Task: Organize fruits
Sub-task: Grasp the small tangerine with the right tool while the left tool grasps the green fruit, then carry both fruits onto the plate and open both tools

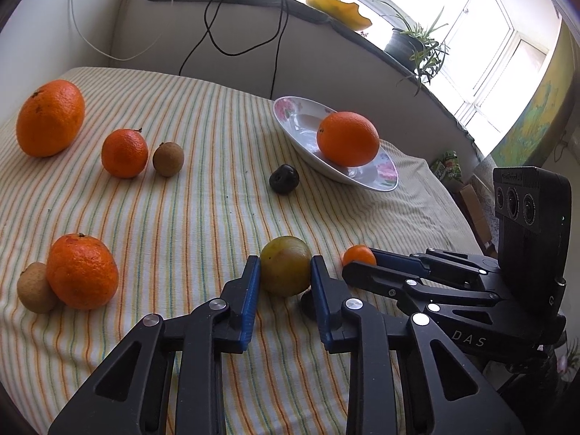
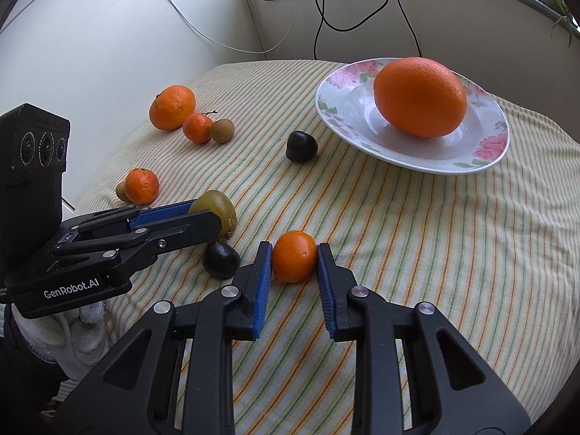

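A green-yellow round fruit (image 1: 285, 266) rests on the striped cloth with my left gripper (image 1: 285, 264) shut on it, both blue pads touching its sides. My right gripper (image 2: 294, 253) is shut on a small tangerine (image 2: 294, 256) that also sits on the cloth. Each gripper shows in the other's view: the left gripper (image 2: 210, 215) at left, the right gripper (image 1: 360, 259) at right. A flowered plate (image 2: 489, 159) at the far right holds one large orange (image 2: 420, 96). A dark plum-like fruit (image 2: 221, 259) lies between the two grippers.
Loose on the cloth are a second dark fruit (image 1: 284, 178), a big orange (image 1: 50, 117), a tangerine (image 1: 124, 153) beside a brown fruit (image 1: 168, 158), and another tangerine (image 1: 82, 272) against a brown fruit (image 1: 34, 293). Cables hang on the back wall. The table drops off at right.
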Tool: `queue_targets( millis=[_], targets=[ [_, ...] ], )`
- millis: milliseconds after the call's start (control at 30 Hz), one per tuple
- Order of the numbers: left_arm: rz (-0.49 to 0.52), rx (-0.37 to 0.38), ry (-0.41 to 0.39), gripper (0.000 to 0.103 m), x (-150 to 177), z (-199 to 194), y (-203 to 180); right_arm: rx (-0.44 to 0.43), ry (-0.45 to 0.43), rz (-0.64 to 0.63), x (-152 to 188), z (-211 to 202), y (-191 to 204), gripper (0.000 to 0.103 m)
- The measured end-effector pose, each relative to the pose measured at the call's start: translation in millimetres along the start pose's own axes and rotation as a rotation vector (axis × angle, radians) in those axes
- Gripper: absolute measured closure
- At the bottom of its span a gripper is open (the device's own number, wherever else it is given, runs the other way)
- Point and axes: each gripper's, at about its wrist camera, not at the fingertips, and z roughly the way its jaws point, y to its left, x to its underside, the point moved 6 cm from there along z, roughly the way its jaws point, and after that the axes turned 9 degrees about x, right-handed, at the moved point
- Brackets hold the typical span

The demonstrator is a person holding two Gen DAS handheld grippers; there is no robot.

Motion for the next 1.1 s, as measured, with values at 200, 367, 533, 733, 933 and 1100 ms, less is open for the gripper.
queue_targets(
  millis=[200,367,533,733,933,1100],
  targets=[
    [0.001,0.006,-0.028,0.077,-9,-5,-4,-0.002,-0.03,0.019,-3,-14,-13,0.078],
    [0.026,0.025,-0.036,0.077,-20,-2,-17,0.004,-0.058,0.046,-9,-26,-30,0.078],
    [0.055,0.047,-0.049,0.077,-34,8,-35,0.019,-0.086,0.073,-17,-36,-48,0.078],
    [0.081,0.058,-0.053,0.077,-47,21,-49,0.04,-0.118,0.093,-30,-45,-67,0.078],
    [0.1,0.051,-0.047,0.077,-59,36,-54,0.073,-0.13,0.099,-43,-44,-81,0.078],
    [0.138,0.022,-0.028,0.077,-66,50,-58,0.108,-0.134,0.104,-52,-38,-94,0.078]
  ],
)
